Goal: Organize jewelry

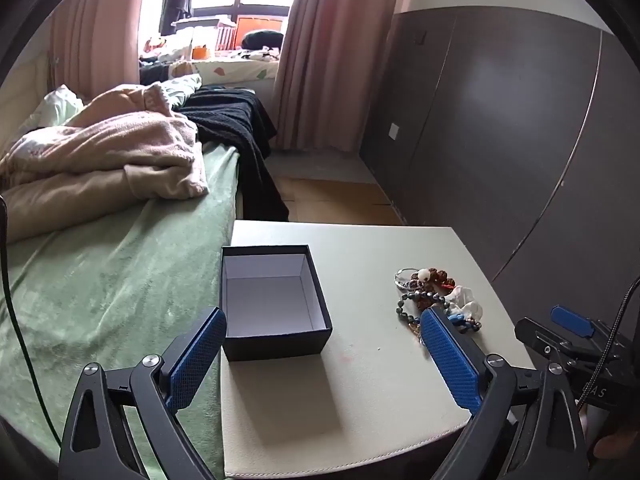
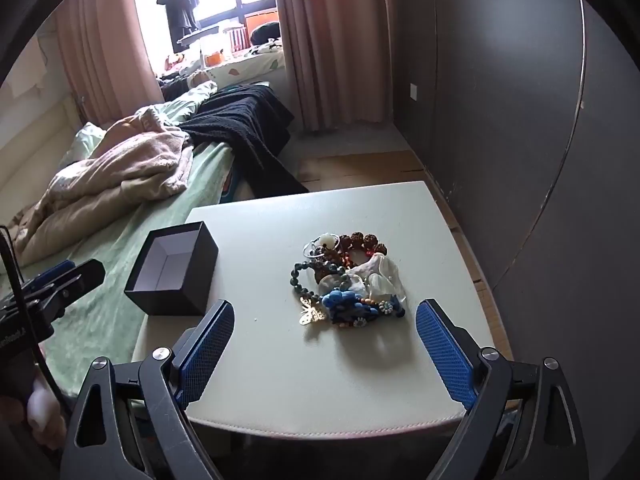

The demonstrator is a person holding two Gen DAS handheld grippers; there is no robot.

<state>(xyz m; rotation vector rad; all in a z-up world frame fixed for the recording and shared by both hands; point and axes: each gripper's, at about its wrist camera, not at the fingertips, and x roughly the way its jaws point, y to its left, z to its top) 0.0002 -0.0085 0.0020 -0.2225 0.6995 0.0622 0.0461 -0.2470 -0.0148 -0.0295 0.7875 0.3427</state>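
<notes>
A black box (image 1: 272, 300) with a white, empty inside stands open at the left edge of a small white table (image 1: 360, 380); it also shows in the right wrist view (image 2: 172, 276). A pile of jewelry (image 2: 348, 280) lies at the table's right: bead bracelets, a blue piece, a gold dragonfly, clear pieces. It shows in the left wrist view too (image 1: 436, 296). My left gripper (image 1: 322, 356) is open and empty, just before the box. My right gripper (image 2: 324, 344) is open and empty, just short of the pile.
A bed with a green sheet (image 1: 100, 280), pink blankets (image 1: 100, 152) and a black throw (image 1: 236, 120) adjoins the table's left side. A dark wardrobe wall (image 2: 500, 120) stands at the right. Wooden floor (image 2: 360, 168) lies beyond the table.
</notes>
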